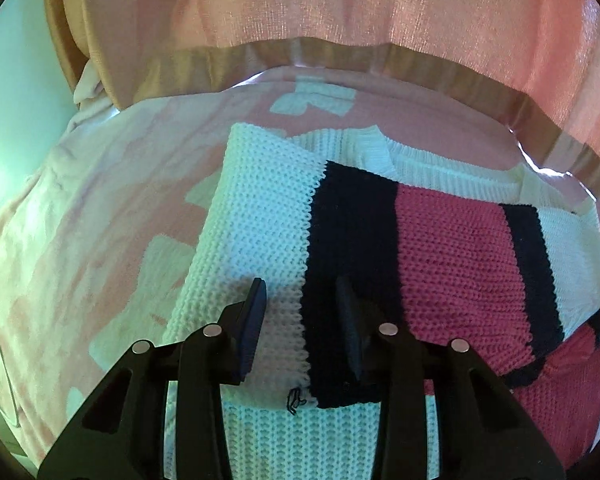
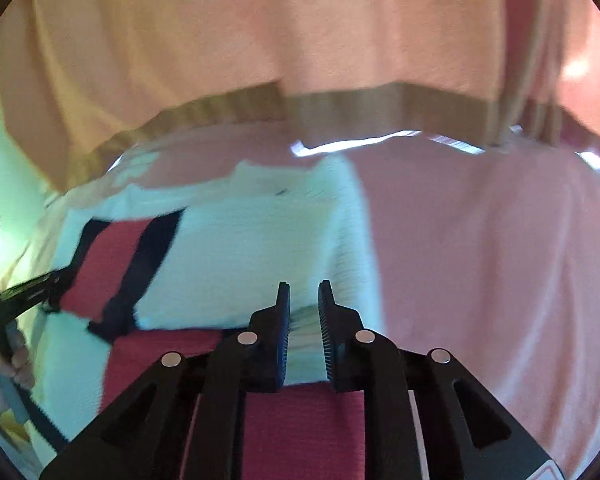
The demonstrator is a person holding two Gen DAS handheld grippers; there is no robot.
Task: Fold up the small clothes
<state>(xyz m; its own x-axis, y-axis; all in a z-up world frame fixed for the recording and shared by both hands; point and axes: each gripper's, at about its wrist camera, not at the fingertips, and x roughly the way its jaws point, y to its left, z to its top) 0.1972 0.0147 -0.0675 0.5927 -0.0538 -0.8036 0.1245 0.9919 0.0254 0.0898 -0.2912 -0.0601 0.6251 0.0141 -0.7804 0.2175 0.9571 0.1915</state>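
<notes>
Left tool (image 1: pixel 300 328) hovers spread above striped knit sweater (image 1: pixel 380 240).

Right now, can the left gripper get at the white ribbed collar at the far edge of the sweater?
Probably yes. The left gripper hangs open over the striped knit sweater, and nothing stands between it and the collar; only flat knit lies along the way.
</notes>
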